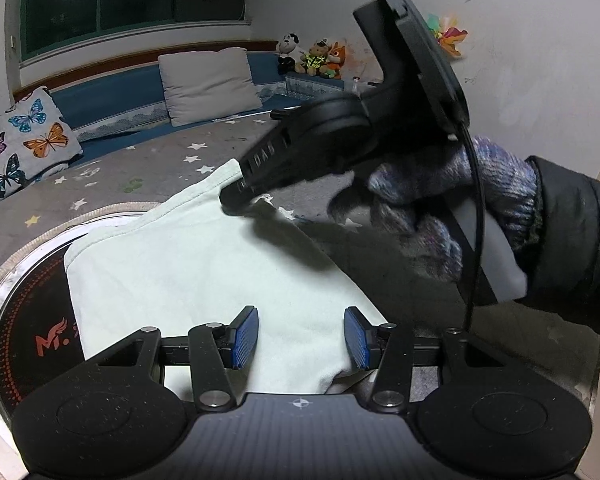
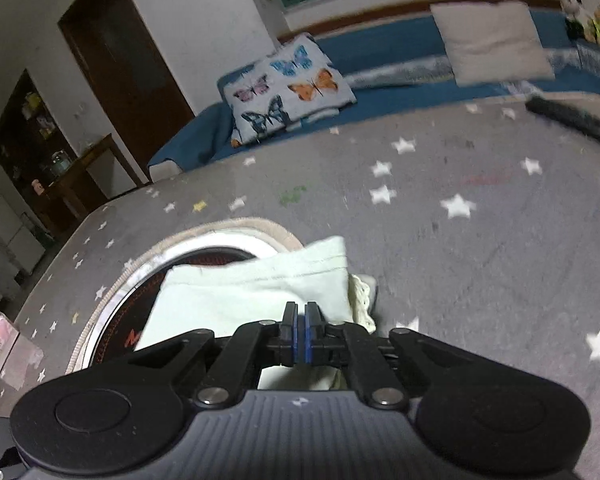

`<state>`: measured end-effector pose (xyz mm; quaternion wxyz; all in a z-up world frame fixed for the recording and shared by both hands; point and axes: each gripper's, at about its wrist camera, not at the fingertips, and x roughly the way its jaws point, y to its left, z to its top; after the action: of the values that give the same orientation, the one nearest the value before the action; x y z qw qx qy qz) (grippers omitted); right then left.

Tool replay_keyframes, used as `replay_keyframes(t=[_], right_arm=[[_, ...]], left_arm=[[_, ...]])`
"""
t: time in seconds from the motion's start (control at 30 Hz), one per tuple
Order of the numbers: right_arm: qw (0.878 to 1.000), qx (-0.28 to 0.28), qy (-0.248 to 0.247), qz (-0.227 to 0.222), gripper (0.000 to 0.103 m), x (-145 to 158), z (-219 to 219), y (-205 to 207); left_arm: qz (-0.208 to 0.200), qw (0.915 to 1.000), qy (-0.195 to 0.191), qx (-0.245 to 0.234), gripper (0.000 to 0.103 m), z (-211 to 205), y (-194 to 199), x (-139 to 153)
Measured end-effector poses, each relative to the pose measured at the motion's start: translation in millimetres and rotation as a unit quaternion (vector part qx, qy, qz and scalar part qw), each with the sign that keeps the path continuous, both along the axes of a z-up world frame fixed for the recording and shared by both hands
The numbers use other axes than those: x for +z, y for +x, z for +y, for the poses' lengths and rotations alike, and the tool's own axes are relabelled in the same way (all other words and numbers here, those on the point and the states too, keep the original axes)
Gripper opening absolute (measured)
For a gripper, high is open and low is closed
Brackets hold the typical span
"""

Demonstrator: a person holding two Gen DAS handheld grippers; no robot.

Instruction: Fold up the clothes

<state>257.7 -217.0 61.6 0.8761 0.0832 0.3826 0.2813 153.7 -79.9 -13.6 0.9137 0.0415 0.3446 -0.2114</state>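
Blue pads of my left gripper (image 1: 301, 337) sit closest in the left wrist view, standing partly apart with the pale green garment (image 1: 204, 276) lying beneath and between them — they hover over the cloth and I cannot see them pressing on it. My right gripper (image 2: 301, 332) has its jaws drawn together, pad against pad; in the left wrist view its tips meet the far corner of the garment, and that corner looks pinched, though the blur keeps me from being sure how much cloth is caught.

That garment lies partly folded across a round black hotplate (image 1: 28, 332) set into the table (image 2: 460, 240), which wears a grey cover with white stars. Its near part drapes toward the table's front edge; its far corner reaches out over the starred cover. My gloved right hand (image 1: 432, 208) holds the right gripper just above it.

What worries me: the pinch on the corner looks thin, so a quick pull could let the cloth slip free and spoil the fold. With my left pads not clamped, the whole garment may drag across the smooth hotplate rather than crease — or slide off the front edge.
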Motion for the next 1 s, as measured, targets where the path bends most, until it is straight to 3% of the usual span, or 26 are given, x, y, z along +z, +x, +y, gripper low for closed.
replay_keyframes(t=[0.07,0.23,0.33,0.7,1.0], right_arm=[[1.0,0.001,-0.003,-0.012,0.004,5,2,2],[1.0,-0.009,-0.008,0.007,0.0,-1,5,17],[1.0,0.0,-0.014,0.003,0.005,4,6,15],[0.995,0.087,-0.044,-0.025,0.008,23,11,-55],[0.99,0.112,-0.07,-0.042,0.009,19,9,-103]], left_arm=[[0.001,1.0,0.0,0.0,0.05,0,1,-1],[0.004,1.0,-0.004,0.003,0.051,5,-2,2],[-0.002,0.9998,-0.009,0.019,0.051,14,-5,7],[0.013,0.9969,-0.007,0.078,0.051,49,-17,4],[0.02,0.9956,0.008,0.091,0.052,64,-45,-1]])
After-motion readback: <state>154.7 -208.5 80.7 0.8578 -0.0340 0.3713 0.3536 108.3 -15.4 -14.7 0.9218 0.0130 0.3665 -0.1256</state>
